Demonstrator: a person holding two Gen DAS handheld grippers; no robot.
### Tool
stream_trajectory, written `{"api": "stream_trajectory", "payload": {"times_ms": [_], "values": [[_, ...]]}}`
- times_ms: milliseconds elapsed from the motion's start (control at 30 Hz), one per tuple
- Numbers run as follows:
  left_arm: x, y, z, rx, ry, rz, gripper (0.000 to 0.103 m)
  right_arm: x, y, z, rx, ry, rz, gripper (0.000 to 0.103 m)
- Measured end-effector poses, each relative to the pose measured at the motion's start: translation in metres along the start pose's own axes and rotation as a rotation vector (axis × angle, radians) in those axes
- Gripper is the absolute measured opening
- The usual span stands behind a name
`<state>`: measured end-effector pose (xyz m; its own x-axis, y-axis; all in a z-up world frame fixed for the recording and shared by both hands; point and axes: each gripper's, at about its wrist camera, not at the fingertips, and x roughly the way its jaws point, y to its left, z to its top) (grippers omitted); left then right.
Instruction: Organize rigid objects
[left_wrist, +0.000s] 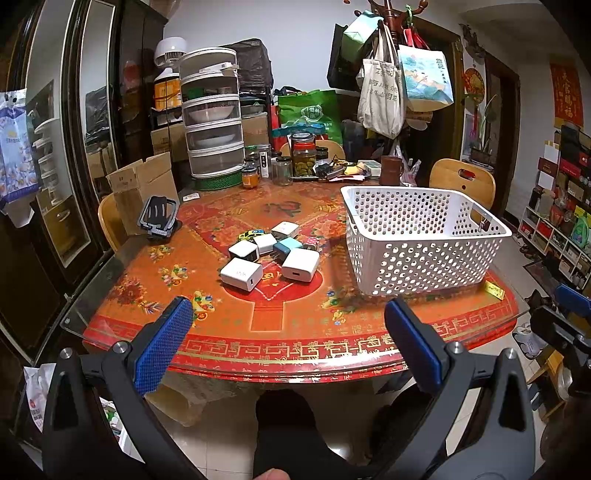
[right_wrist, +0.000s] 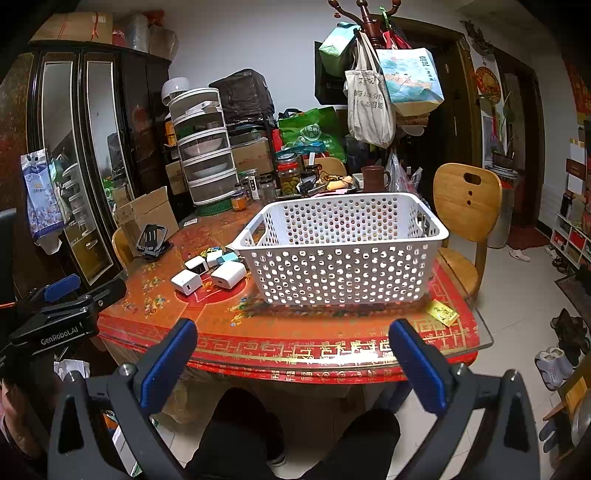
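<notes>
Chargers, a heap of small white and teal plastic plug cubes (left_wrist: 269, 254), lie at the centre of the left wrist view on the red floral glass-topped table (left_wrist: 258, 325), just left of the white perforated plastic basket (left_wrist: 421, 251), which looks empty. They look light, stiff and smooth, so likely slippery; squeezing across two flat opposite faces seems safest. The left gripper (left_wrist: 288, 339) and right gripper (right_wrist: 293, 354) both hover before the table edge, jaws spread wide, holding nothing.

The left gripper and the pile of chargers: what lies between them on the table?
Nothing. In the left wrist view, only bare patterned tablecloth lies between the open left gripper and the pile of chargers.
</notes>
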<state>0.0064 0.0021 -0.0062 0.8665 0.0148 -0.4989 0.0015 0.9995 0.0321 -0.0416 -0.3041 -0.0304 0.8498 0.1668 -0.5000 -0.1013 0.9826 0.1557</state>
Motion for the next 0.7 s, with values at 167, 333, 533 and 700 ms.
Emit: {"api": "stream_trajectory", "payload": {"times_ms": [167, 333, 533, 700], "values": [[0.0003, -0.0001, -0.0003, -0.001, 0.0, 0.001, 0.102, -0.0001, 0.0, 0.0002, -0.001, 0.001, -0.001, 0.103], [0.0001, -0.0002, 0.0, 0.0, 0.0, 0.001, 0.102, -0.0005, 0.0, 0.0002, -0.001, 0.001, -0.002, 0.103], [0.0008, -0.0011, -0.0008, 0.0, 0.001, -0.001, 0.102, -0.0006, -0.0002, 0.0003, -0.001, 0.002, -0.002, 0.103], [0.0006, -0.0009, -0.0003, 0.001, 0.002, 0.001, 0.102, -0.0009, -0.0004, 0.0002, -0.002, 0.002, -0.002, 0.103]]}}
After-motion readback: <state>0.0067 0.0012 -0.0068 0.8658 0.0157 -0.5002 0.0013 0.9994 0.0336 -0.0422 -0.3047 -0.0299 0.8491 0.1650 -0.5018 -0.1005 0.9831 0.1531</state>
